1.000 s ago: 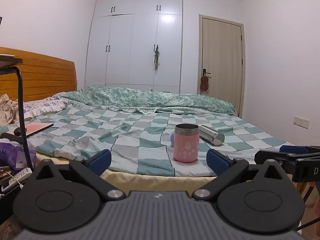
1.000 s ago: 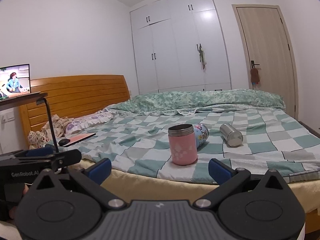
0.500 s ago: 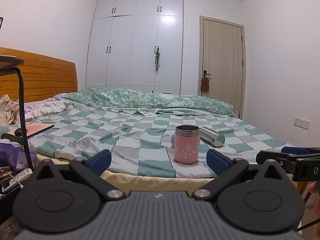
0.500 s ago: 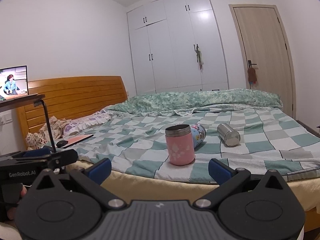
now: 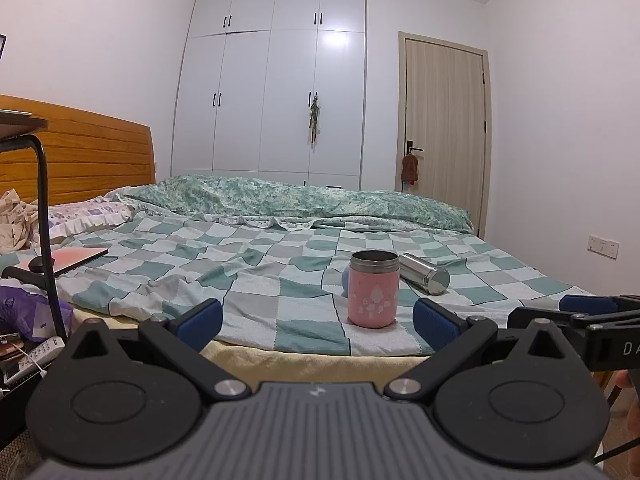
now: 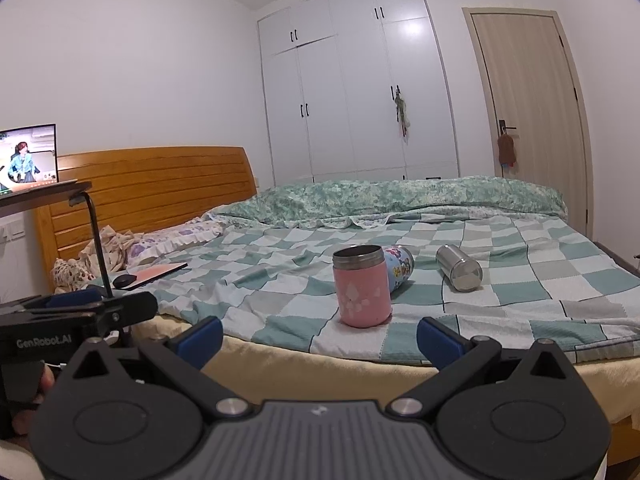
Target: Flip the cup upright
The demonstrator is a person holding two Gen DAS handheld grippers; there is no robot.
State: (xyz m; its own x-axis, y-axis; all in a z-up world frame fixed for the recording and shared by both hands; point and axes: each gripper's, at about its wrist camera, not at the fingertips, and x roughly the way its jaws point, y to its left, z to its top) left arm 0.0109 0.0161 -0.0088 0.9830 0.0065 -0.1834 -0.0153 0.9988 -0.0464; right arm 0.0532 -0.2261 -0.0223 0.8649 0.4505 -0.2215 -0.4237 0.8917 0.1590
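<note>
A pink cup with a steel rim [image 5: 373, 289] [image 6: 363, 286] stands upright near the front edge of the bed. A steel cup [image 5: 425, 273] [image 6: 458, 267] lies on its side behind it to the right. A blue patterned cup [image 6: 400, 266] lies on its side just behind the pink one, mostly hidden in the left wrist view. My left gripper [image 5: 318, 322] is open and empty, short of the bed edge. My right gripper [image 6: 320, 338] is open and empty, also short of the bed edge.
The bed has a green checked blanket [image 5: 280, 264] and a wooden headboard [image 6: 152, 184]. A side table with a black leg [image 5: 42, 208] and a lit screen [image 6: 28, 158] stands at the left. A pink flat item [image 5: 74, 258] lies on the bed. Wardrobe and door are behind.
Both grippers have drifted slightly; the cups appear a little shifted in view. Nothing was grasped or released.
</note>
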